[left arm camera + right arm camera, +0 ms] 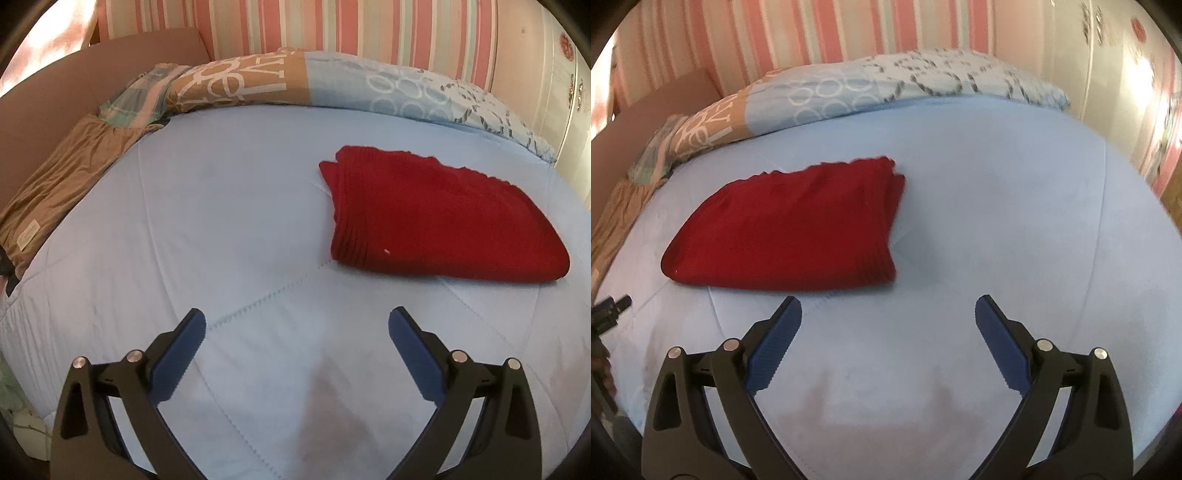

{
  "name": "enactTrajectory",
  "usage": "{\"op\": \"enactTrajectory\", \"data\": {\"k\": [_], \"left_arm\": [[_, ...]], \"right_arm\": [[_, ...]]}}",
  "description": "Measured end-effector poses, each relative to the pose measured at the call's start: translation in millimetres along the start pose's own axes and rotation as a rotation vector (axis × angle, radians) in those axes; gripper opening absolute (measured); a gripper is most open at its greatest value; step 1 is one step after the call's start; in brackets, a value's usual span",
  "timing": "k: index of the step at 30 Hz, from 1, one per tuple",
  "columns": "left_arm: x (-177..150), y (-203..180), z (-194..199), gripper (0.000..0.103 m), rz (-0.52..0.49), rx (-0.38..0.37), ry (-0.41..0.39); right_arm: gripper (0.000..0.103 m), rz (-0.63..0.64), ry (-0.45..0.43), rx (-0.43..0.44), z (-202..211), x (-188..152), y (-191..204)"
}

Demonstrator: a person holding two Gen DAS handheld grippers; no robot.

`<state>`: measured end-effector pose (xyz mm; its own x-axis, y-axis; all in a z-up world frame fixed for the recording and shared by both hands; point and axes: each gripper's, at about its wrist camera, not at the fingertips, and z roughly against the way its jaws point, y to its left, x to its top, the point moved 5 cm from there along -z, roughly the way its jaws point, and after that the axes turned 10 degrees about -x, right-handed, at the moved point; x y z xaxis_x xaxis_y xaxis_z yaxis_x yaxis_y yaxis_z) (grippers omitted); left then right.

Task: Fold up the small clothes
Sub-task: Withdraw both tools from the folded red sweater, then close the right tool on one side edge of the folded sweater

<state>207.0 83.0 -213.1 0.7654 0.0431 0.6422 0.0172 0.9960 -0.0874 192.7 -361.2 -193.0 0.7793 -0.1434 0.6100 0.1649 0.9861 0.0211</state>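
A red knitted garment (436, 218) lies folded into a thick flat bundle on the light blue bed cover (229, 229). In the left wrist view it is ahead and to the right of my left gripper (297, 321), which is open, empty and held above the cover. In the right wrist view the same red garment (790, 229) lies ahead and to the left of my right gripper (888, 310), which is open and empty too. Neither gripper touches the garment.
A patterned blue and tan pillow (295, 81) lies along the head of the bed against the striped wall. A brown cloth (62, 177) lies at the bed's left edge beside a brown board (55, 88). A white wardrobe (569, 103) stands at right.
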Motion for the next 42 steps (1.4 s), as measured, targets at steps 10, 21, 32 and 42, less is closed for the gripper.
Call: {"op": "enactTrajectory", "data": {"k": [10, 21, 32, 42], "left_arm": [[16, -13, -28, 0.099, -0.027, 0.022, 0.004], [63, -36, -65, 0.1, -0.051, 0.008, -0.05], [108, -77, -110, 0.1, -0.093, -0.055, -0.054], [110, -90, -145, 0.1, -0.082, -0.089, -0.009]], "right_arm": [[0.094, -0.05, 0.032, 0.055, -41, 7, 10], [0.094, -0.123, 0.073, 0.053, -111, 52, 12], [0.084, -0.087, 0.153, 0.079, -185, 91, 14], [0.071, -0.036, 0.186, 0.141, -210, 83, 23]]}}
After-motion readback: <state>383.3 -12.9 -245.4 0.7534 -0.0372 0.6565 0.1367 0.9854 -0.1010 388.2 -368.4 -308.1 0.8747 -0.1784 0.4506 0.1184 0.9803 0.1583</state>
